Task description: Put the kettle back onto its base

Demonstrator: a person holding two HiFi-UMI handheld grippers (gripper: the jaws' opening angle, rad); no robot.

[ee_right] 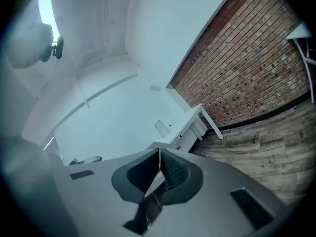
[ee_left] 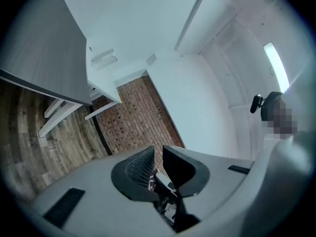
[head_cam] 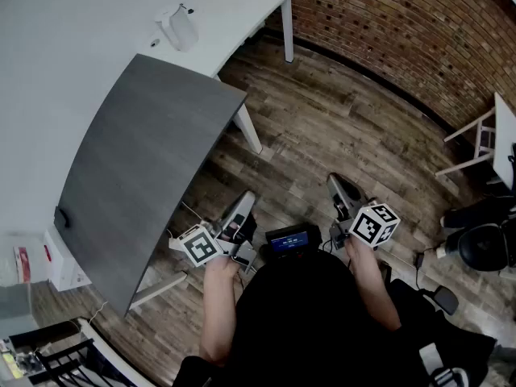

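Left gripper [head_cam: 244,202] — jaws together, empty | right gripper [head_cam: 339,185] likewise | kettle [head_cam: 179,27] far ahead on white table [head_cam: 234,6]

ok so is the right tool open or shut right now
Shut and empty. In the right gripper view, the right tool has its jaws meeting along a thin line, with nothing between them.
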